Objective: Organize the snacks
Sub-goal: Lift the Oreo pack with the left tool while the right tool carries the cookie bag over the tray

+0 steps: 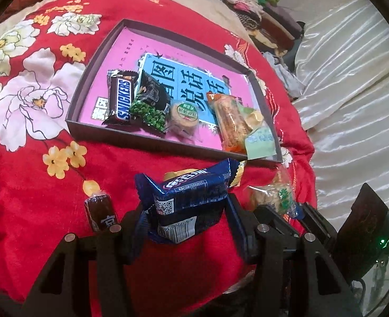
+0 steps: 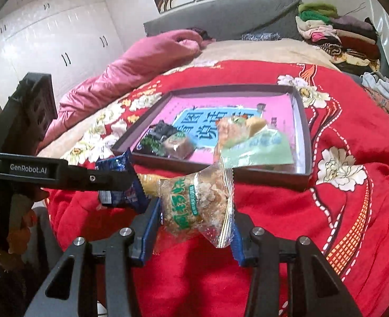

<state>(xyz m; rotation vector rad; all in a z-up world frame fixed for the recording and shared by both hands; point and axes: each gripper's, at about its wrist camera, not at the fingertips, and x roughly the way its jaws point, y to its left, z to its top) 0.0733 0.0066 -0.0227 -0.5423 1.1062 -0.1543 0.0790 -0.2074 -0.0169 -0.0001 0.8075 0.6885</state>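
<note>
Pinching a blue snack packet point(image 1: 191, 198), the left gripper point(image 1: 186, 211) hung just short of the tray point(image 1: 88, 87), near its front wall. Beside it, the right gripper point(image 2: 194, 211) clamped a clear-wrapped crumbly cake point(image 2: 194, 200), also just before the tray. Inside the tray lay a Snickers bar point(image 1: 121, 97) and green peas point(image 1: 148, 111).

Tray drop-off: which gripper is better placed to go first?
Left, marginally. The left gripper, holding the blue packet, faces bare tray floor; the right gripper faces the crowded near corner.
</note>
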